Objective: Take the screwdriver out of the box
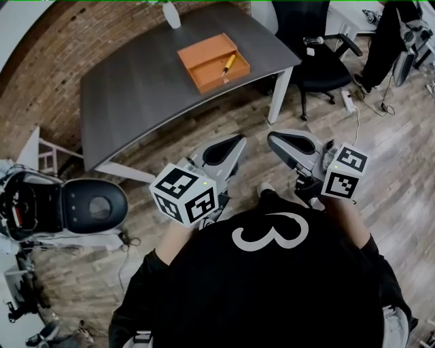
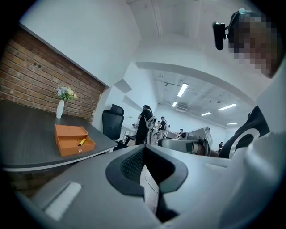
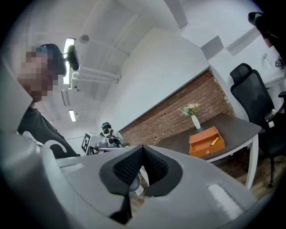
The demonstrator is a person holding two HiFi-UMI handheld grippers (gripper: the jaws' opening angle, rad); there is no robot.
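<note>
An open orange box [image 1: 213,62] lies on the dark grey table [image 1: 136,88], far ahead of me. A yellow-handled screwdriver [image 1: 229,65] rests inside its right compartment. The box [image 2: 73,139] shows small at the left in the left gripper view, the screwdriver [image 2: 82,142] in it. In the right gripper view the box [image 3: 206,141] sits at the right with the screwdriver [image 3: 214,141]. My left gripper [image 1: 234,141] and right gripper [image 1: 272,141] are held close to my chest, well short of the table. Both are shut with nothing between the pads.
A white vase [image 1: 171,13] stands at the table's far edge. A black office chair [image 1: 319,51] is right of the table. A round dark machine [image 1: 92,206] and gear sit on the wooden floor at the left. People stand in the background [image 2: 145,123].
</note>
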